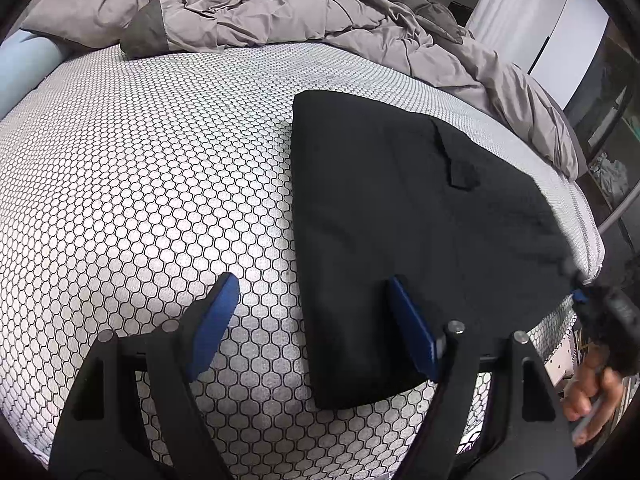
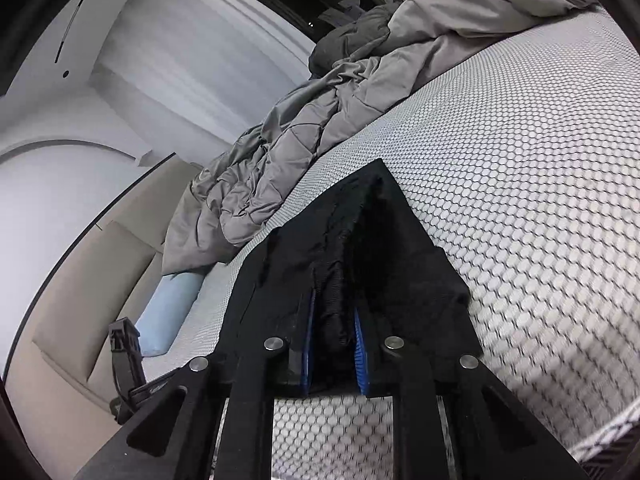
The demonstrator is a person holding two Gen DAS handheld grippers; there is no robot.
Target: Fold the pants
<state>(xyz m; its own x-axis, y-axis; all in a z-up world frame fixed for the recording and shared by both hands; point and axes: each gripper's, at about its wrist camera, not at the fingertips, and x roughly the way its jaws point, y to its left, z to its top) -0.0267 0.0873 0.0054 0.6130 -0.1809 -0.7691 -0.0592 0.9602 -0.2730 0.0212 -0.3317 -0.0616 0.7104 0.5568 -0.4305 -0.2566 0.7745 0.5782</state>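
Pinching the black pants (image 2: 384, 240) edge, right gripper (image 2: 334, 312) clamped, left gripper (image 1: 312, 286) spread wide, empty.

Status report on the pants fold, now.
Left tongs open, empty, above the mattress beside the pants. Right tongs shut on folded black fabric pants at their edge. Crumpled grey quilt lies behind, clear of the pants.

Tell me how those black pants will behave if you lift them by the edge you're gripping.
The pants will probably droop: the fabric bunches softly inside the right gripper. The folded layers may slide apart, since only one edge is pinched. They likely drag little across the mattress, looking thin and light.
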